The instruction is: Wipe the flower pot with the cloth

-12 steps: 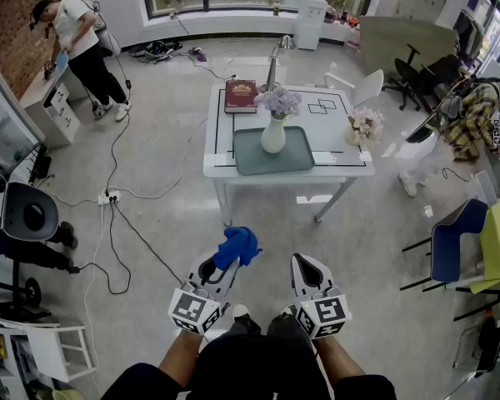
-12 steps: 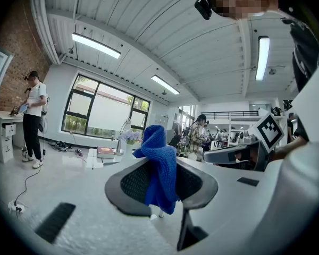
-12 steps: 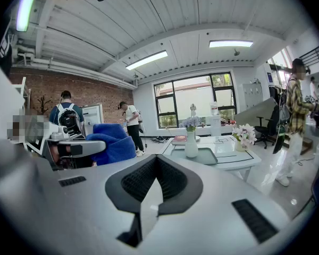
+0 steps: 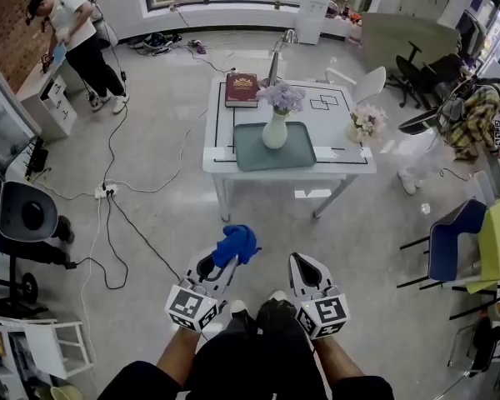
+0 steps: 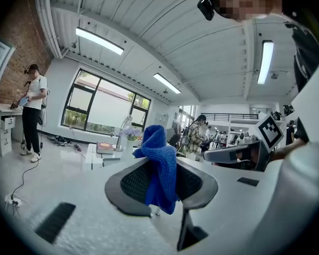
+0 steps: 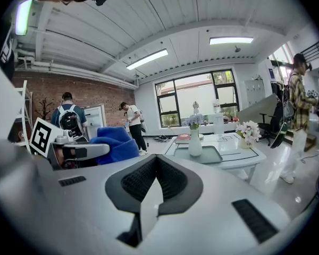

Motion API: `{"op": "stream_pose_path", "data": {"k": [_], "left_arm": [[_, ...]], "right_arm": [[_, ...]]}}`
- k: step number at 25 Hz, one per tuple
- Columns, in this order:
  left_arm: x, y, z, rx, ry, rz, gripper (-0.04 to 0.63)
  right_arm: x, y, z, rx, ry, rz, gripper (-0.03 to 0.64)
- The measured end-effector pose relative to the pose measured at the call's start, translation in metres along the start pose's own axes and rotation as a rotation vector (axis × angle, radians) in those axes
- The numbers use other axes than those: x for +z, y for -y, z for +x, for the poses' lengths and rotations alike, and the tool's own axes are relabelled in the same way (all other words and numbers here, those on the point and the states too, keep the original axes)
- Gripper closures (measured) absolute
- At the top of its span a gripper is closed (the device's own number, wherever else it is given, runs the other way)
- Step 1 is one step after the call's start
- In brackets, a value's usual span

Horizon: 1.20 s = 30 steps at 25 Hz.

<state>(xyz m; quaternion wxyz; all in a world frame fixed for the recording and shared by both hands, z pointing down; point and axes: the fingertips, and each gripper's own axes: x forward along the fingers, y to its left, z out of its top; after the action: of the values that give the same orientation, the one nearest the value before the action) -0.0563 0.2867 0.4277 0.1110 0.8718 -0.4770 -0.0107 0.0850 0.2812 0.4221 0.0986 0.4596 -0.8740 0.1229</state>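
Observation:
A white vase with purple flowers stands on a grey-green tray on the white table, well ahead of me. A smaller pot of pale flowers sits at the table's right edge. My left gripper is low in the head view, shut on a blue cloth that bunches above its jaws. My right gripper is beside it, shut with nothing in it. Both are far short of the table. From the right gripper view the vase shows straight ahead.
A dark red book lies at the table's far left. Cables and a power strip trail over the floor to the left. A person works at a cabinet far left. Chairs and another person are on the right.
The table sits slightly nearer and lower in the head view, and my feet have shifted. Both grippers keep the same pose, with the cloth still held.

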Motion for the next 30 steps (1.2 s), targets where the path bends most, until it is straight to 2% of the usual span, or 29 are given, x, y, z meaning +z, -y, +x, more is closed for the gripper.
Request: {"op": "stream_pose_path", "data": {"k": [7, 15, 20, 24, 30], "left_arm": [[-0.005, -0.009, 0.028, -0.019, -0.017, -0.006, 0.491], [0.004, -0.051, 0.084, -0.027, -0.036, -0.005, 0.491], [0.014, -0.097, 0.139, -0.02, -0.03, -0.003, 0.491], [0.017, -0.125, 0.186, -0.034, -0.034, -0.019, 0.491], [0.02, -0.168, 0.253, -0.012, -0.041, -0.013, 0.491]], "right_arm": [[-0.008, 0.009, 0.018, 0.023, -0.022, 0.024, 0.609], [0.002, 0.033, 0.092, 0.071, -0.039, 0.077, 0.609], [0.025, 0.07, 0.157, 0.078, -0.023, 0.075, 0.609], [0.044, 0.101, 0.203, 0.09, -0.038, 0.076, 0.609], [0.057, 0.144, 0.262, 0.116, -0.067, 0.073, 0.609]]}}
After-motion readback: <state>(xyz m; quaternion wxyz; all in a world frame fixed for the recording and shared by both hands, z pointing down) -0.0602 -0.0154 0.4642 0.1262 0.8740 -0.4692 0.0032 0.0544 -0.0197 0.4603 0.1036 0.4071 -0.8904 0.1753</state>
